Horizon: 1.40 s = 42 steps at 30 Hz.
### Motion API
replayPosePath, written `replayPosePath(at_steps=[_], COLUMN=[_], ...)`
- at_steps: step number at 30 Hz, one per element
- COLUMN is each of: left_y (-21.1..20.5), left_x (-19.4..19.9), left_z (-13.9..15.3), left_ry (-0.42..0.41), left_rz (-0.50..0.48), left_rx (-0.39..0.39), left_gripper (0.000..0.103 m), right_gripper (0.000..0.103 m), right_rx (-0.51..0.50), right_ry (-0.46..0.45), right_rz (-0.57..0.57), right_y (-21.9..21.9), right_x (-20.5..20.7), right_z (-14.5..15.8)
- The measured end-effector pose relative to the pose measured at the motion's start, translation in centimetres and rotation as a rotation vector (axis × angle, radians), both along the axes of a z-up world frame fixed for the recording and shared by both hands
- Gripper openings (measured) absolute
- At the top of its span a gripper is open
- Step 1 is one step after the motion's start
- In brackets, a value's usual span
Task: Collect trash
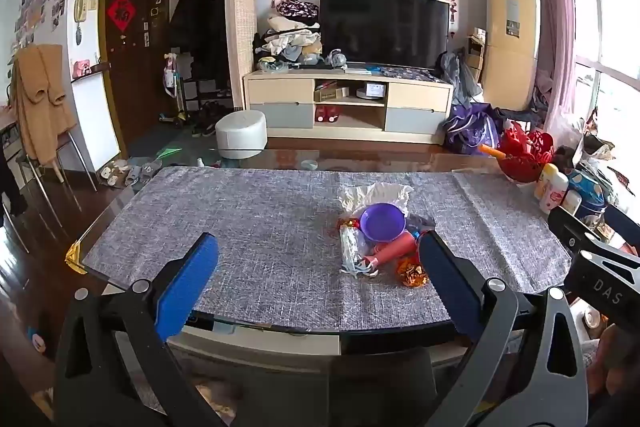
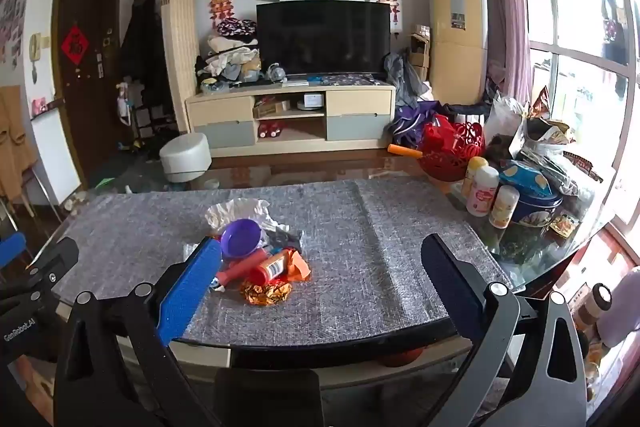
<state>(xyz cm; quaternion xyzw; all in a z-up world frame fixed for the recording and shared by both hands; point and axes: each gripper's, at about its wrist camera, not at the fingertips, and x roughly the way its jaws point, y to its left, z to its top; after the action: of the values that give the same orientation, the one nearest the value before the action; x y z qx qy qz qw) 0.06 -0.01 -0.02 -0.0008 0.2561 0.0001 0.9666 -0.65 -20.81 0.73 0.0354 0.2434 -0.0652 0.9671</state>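
Note:
A pile of trash lies on the grey table mat (image 1: 256,227): a purple bowl (image 1: 382,221) (image 2: 241,238), crumpled white tissue (image 1: 378,195) (image 2: 238,209), a pink tube (image 1: 390,251) (image 2: 240,269), a silver wrapper (image 1: 351,242), an orange-gold foil wrapper (image 1: 412,271) (image 2: 266,293) and an orange bottle (image 2: 274,267). My left gripper (image 1: 320,259) is open, near the table's front edge, the pile by its right finger. My right gripper (image 2: 322,261) is open, the pile by its left finger. Both are empty.
Bottles (image 2: 482,191), a blue tin (image 2: 534,203), a red basket (image 2: 444,163) and bags crowd the table's right end. A TV stand (image 2: 292,119) and a white stool (image 2: 186,157) stand beyond the table. A chair with a tan coat (image 1: 38,103) is at left.

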Motion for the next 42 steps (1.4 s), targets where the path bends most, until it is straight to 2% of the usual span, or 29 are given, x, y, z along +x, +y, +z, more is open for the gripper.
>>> replayPosePath(at_steps=[14,42], left_y=[-0.9,0.4], left_x=[-0.1,-0.7], left_z=[-0.1,0.1], left_ry=[-0.019,-0.014], left_rz=[-0.001,0.0], left_rx=[0.002,-0.022], left_gripper=[0.095,0.095], right_gripper=[0.1,0.1], right_rx=[0.01,0.048], right_ry=[-0.01,-0.013], right_rz=[0.012,0.014], right_y=[0.1,-0.4], right_x=[-0.2,-0.5], right_z=[0.5,-0.2])
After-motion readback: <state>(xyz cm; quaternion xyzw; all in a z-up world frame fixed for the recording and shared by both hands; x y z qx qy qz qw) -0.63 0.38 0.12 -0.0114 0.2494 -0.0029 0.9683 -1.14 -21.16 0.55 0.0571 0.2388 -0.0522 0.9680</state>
